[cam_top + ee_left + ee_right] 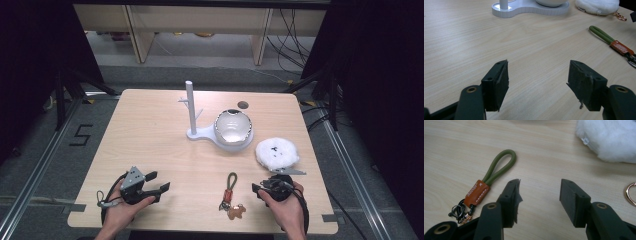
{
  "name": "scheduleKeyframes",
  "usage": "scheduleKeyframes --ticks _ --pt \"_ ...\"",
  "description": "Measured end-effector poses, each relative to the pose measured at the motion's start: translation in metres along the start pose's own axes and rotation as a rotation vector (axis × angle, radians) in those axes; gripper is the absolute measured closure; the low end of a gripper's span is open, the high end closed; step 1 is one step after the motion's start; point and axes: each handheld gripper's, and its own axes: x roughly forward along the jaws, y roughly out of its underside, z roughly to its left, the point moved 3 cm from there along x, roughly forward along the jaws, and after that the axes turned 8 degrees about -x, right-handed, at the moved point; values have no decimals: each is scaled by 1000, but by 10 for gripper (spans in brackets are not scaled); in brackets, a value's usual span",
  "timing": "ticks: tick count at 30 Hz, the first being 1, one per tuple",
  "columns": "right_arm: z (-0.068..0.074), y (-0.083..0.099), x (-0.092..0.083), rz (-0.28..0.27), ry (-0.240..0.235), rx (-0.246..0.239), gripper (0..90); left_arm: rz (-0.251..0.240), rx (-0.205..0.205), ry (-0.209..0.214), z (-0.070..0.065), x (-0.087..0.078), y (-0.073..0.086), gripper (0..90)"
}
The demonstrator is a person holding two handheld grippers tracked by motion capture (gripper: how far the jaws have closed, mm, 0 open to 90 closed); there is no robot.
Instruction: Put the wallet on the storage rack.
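Observation:
A keychain (pixel 230 189) with an olive cord loop, a brown leather tag and metal clips lies near the table's front edge, between my two grippers. My left gripper (pixel 157 182) rests low at the front left, open, its jaws over bare wood (pixel 537 72); the keychain (pixel 610 41) lies off to its right. My right gripper (pixel 265 185) sits at the front right, open with nothing between its jaws (pixel 540 187). In the right gripper view the keychain (pixel 499 170) lies just left of the left jaw.
A white stand (pixel 192 107) with an upright pegged post shares its base (pixel 524 10) with a glossy bowl (pixel 232 127) at mid-table. A white fluffy pouch (pixel 277 152) lies just beyond my right gripper, with a gold ring (pixel 630 193) beside it. A round hole (pixel 243 105) sits farther back.

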Motion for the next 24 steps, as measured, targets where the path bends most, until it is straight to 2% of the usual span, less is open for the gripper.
scheduleKeyframes --ticks 1,2,5,6,7,8,10,11,13,15,16,17,18,19,20,21,22,23,24 --pt "1 -1 -1 4 -11 10 515 7 9 -4 0 0 0 329" --pt "-1 -1 0 1 -7 -11 520 2 5 3 0 1 0 331" --pt "-2 -2 0 30 2 6 524 10 2 -4 0 1 0 337" --pt "-7 -2 1 40 3 -18 529 6 -2 -6 0 2 0 340" --pt "-8 -3 1 41 8 -6 532 4 -1 -7 0 3 0 341" --pt "-12 -4 1 42 16 -15 538 -2 -5 -5 -1 3 0 342" --pt "-13 -6 -1 52 8 5 543 0 -2 -8 0 3 0 344" --pt "-17 -8 -1 44 22 -6 546 1 -3 -10 0 3 1 344" --pt "-26 -13 -7 75 24 6 556 -2 -3 -9 0 2 1 346" --pt "-36 -18 -11 75 46 -12 559 -10 -5 1 0 2 1 347" --pt "-38 -22 -14 93 49 23 559 -12 -9 2 0 2 1 347" --pt "-38 -22 -14 93 49 23 559 -12 -9 2 0 2 1 347" --pt "-52 -28 -19 127 49 25 558 -10 -10 -8 0 0 1 347" --pt "-52 -28 -19 127 49 25 558 -10 -10 -8 0 0 1 347" --pt "-66 -37 -21 119 70 49 541 -6 -2 -8 0 0 1 348" --pt "-71 -40 -23 137 120 45 534 -4 -3 -11 1 -1 2 348" --pt "-78 -44 -24 140 110 53 526 -10 -12 2 1 -1 2 348" --pt "-78 -44 -24 140 110 53 526 -10 -12 2 1 -1 2 348" --pt "-90 -52 -24 144 108 109 507 -12 -4 -10 2 -2 0 348"
